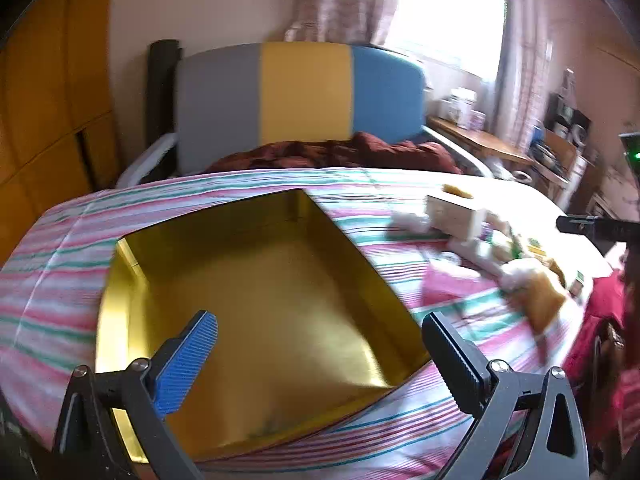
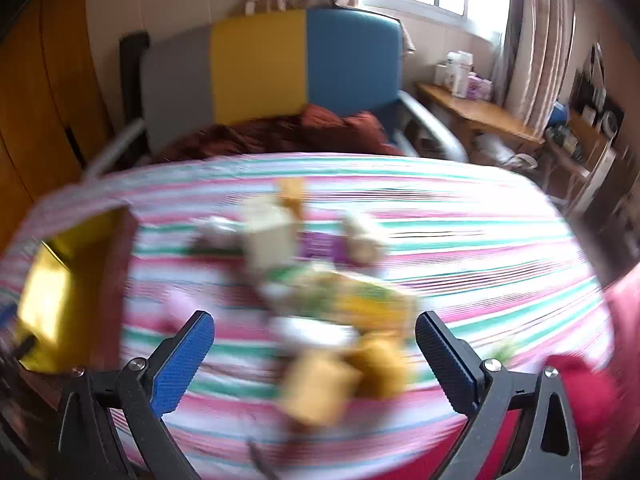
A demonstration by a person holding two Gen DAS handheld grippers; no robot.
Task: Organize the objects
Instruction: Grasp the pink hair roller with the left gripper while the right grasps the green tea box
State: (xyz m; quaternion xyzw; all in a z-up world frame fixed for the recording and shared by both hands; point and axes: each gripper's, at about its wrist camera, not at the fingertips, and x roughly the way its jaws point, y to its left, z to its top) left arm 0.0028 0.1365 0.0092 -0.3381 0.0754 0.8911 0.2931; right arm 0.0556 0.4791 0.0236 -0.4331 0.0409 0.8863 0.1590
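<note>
1. Hovering with jaws spread wide and nothing between them, the right gripper (image 2: pixel 314 354) tilts down at the pile of small things (image 2: pixel 320 292), just beyond its tips.
2. Blur hides what the pieces are; a pale box (image 2: pixel 268 236) stands at the pile's far side.
3. Over the gold tin (image 1: pixel 256 304), left of the pile, the left gripper (image 1: pixel 320 354) hangs wide apart and empty.
4. Judging by this, the right hand is nearer the pile and the tin is the likely goal.
5. Both rest on the striped sheet (image 2: pixel 460 240).
</note>
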